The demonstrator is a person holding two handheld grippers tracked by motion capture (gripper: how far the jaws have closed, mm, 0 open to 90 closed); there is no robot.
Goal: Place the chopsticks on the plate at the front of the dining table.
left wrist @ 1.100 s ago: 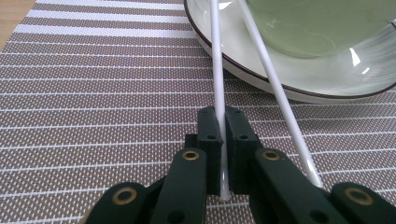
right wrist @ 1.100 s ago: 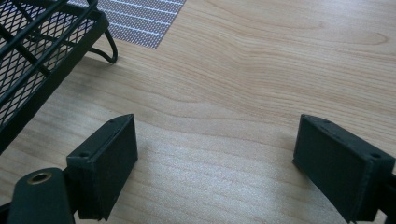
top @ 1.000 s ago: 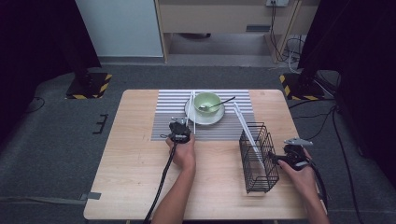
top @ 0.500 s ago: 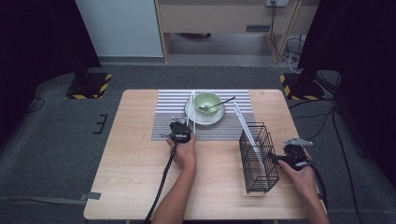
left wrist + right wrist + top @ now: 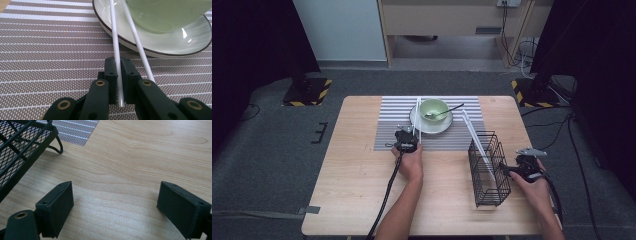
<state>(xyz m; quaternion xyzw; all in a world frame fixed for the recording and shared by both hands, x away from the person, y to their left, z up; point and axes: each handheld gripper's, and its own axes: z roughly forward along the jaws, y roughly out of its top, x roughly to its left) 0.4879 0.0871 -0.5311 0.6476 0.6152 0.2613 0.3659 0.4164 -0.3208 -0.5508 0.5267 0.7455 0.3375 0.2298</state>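
My left gripper (image 5: 408,136) rests on the striped placemat (image 5: 392,125), just in front of the white plate (image 5: 418,124) that carries a green bowl (image 5: 433,108). In the left gripper view the gripper (image 5: 119,75) is shut on the near end of one white chopstick (image 5: 115,37), which slopes up onto the plate (image 5: 175,46). A second chopstick (image 5: 136,40) lies beside it, outside the right jaw. My right gripper (image 5: 508,170) stands open beside a black wire basket (image 5: 488,170); in the right gripper view nothing but wood lies between its fingers (image 5: 117,205).
A dark spoon (image 5: 446,111) sits in the bowl. Another white stick (image 5: 474,137) leans out of the basket toward the placemat. The basket's corner and foot (image 5: 20,147) stand left of the right gripper. Bare wood spreads across the table's left and front (image 5: 352,190).
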